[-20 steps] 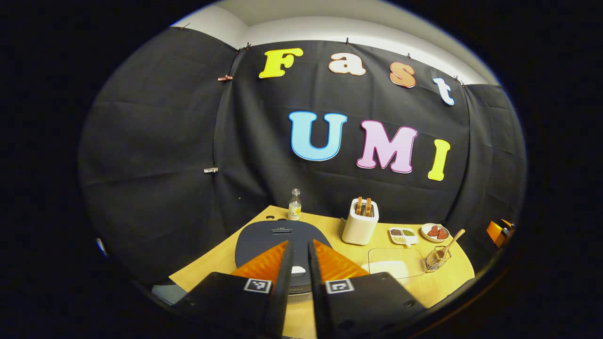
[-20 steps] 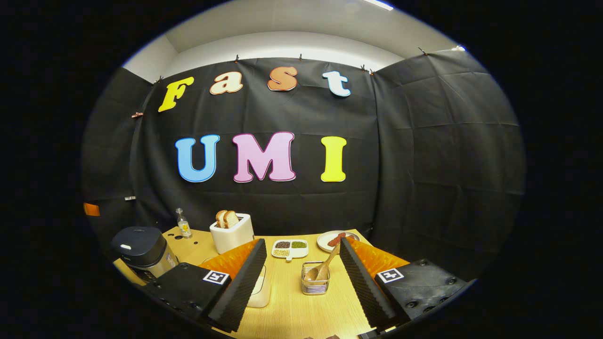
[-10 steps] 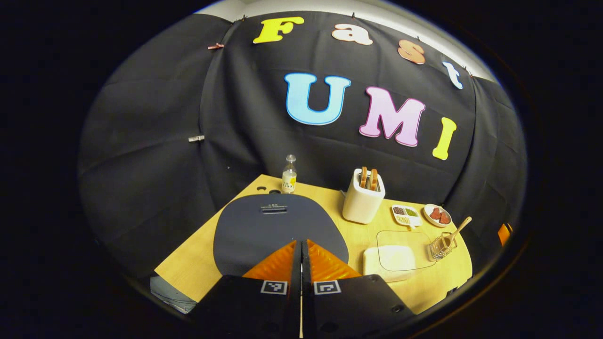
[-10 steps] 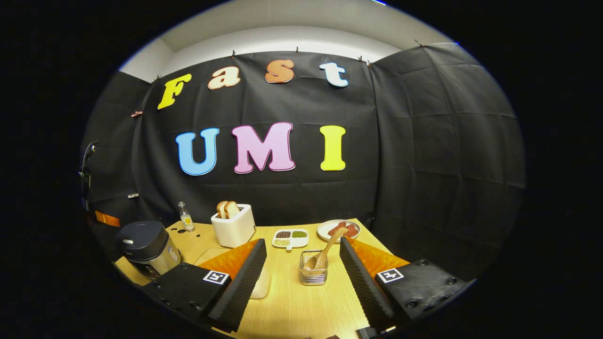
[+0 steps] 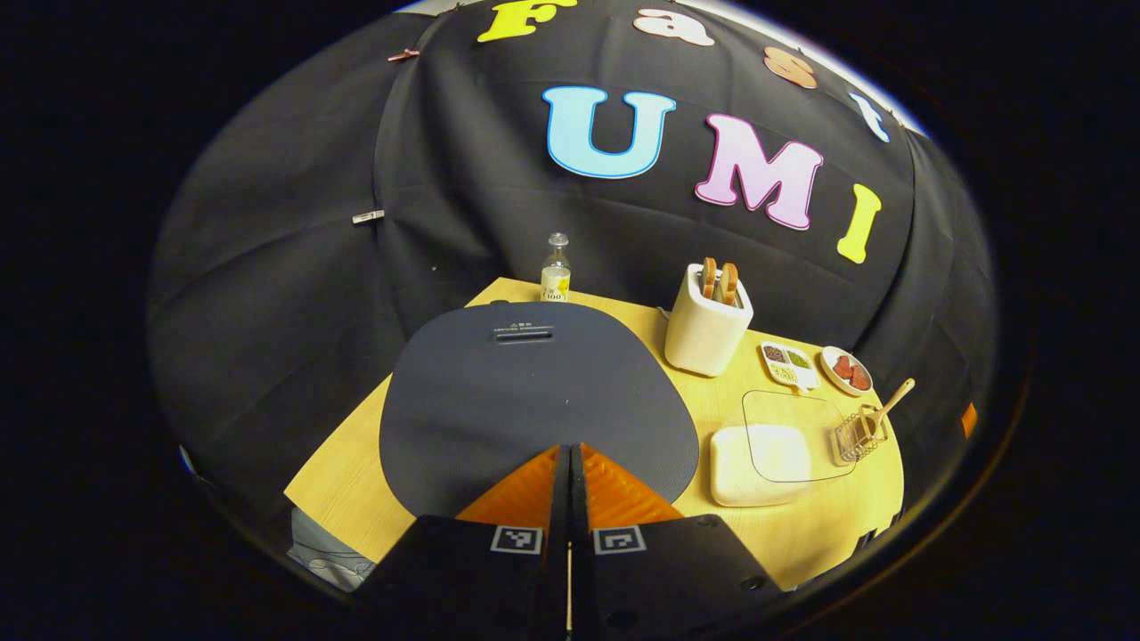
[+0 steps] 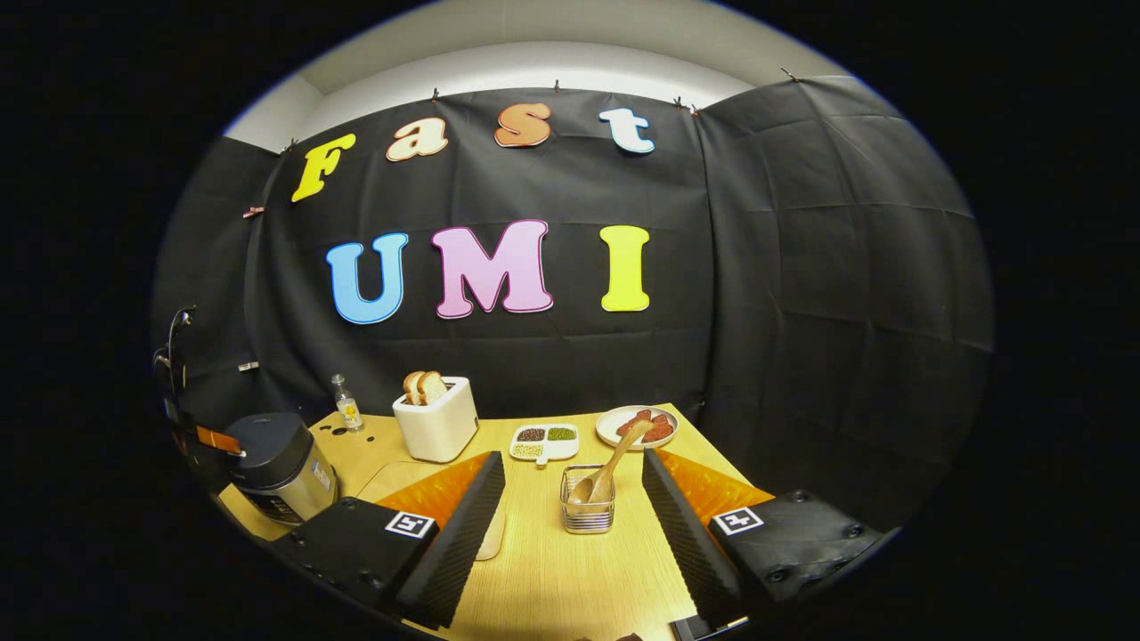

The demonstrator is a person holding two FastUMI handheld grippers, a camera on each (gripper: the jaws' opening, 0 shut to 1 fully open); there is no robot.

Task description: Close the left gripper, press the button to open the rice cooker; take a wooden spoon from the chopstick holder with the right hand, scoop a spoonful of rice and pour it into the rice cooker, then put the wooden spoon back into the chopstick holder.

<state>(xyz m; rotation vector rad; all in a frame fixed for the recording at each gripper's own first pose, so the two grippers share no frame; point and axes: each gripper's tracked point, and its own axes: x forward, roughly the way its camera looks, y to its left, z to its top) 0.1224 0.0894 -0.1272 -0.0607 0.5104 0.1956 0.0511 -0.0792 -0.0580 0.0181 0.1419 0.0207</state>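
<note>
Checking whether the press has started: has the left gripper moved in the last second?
Yes. The left gripper has closed its tongs and come forward and down over the rice cooker's lid, which now looks larger beside the toaster.

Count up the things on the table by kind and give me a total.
Rice cookers: 1
Bottles: 1
Toasters: 1
Divided dishes: 1
Plates: 1
Wire holders: 1
Wooden spoons: 1
Lidded rice containers: 1
Total: 8
</note>
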